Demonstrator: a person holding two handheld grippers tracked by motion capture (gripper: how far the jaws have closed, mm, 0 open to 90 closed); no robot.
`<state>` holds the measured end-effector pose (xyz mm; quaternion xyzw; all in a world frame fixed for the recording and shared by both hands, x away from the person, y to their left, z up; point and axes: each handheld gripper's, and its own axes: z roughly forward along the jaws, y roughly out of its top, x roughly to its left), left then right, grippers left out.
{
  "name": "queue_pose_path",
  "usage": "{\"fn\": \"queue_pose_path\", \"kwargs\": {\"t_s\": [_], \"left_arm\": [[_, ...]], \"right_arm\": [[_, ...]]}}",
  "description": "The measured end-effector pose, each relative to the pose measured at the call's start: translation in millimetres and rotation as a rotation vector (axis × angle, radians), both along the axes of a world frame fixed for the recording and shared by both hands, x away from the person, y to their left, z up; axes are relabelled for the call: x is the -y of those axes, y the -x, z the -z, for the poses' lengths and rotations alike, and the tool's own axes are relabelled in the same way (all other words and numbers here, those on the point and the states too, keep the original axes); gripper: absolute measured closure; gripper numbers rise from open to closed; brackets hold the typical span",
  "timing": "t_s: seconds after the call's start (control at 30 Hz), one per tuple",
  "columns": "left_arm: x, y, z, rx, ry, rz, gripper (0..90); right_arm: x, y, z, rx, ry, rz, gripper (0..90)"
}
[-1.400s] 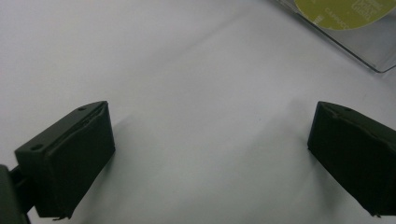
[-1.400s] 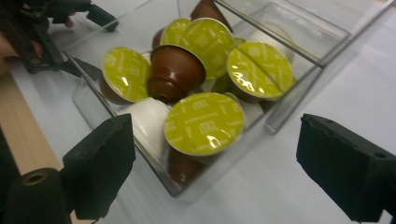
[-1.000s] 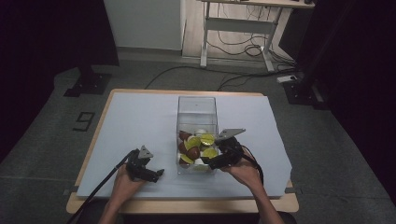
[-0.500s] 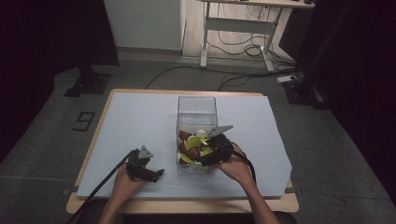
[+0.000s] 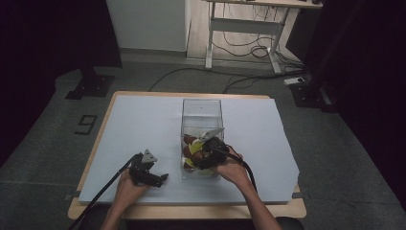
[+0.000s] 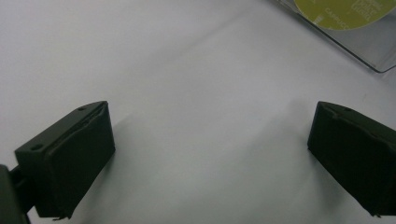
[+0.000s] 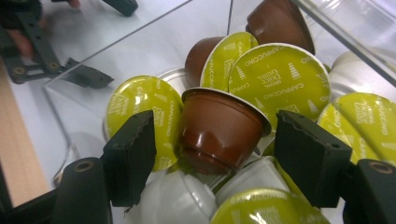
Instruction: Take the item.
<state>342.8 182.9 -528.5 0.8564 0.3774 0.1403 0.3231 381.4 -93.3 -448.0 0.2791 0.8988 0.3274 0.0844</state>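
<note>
floor: grey carpet [image 5: 57,143], cables trailing | far: white-framed desk [image 5: 249,24] | wall: white panel [image 5: 146,24] | surroundings: dark

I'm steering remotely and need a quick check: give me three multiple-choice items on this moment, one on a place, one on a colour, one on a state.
1. Where is the right gripper?
A. Inside the clear box
B. On the bare table
C. Over the floor

2. What colour is the capsule between the right gripper's jaws?
A. Blue
B. Brown
C. Red

3. How is the left gripper?
A. Shut on a capsule
B. Shut on a cable
C. Open over the white sheet, nothing between its jaws

Answers:
1 A: the high view shows it reaching into the box.
2 B: the right gripper view shows a brown body between the jaws.
3 C: its jaws stand wide apart over the sheet.
</note>
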Motion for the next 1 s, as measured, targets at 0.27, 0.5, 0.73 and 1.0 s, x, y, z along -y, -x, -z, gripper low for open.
{"fn": "queue_pose_path", "kwargs": {"t_s": [0.27, 0.5, 0.73, 1.0], "left_arm": [[0.0, 0.0, 0.0, 0.0, 0.0, 0.0, 0.1], [0.1, 0.1, 0.1, 0.001, -0.001, 0.0, 0.1], [0.1, 0.1, 0.1, 0.001, 0.0, 0.0, 0.1], [0.0, 0.0, 0.0, 0.0, 0.0, 0.0, 0.1]], "right_arm": [[-5.1, -6.1, 3.2, -0.016, 0.043, 0.02, 33.9], [-12.7, -9.1, 3.6, -0.011, 0.114, 0.028, 33.0], [-13.9, -11.0, 4.0, -0.032, 0.125, 0.022, 40.8], [-9.3, -10.2, 3.3, -0.021, 0.097, 0.032, 41.1]]}}
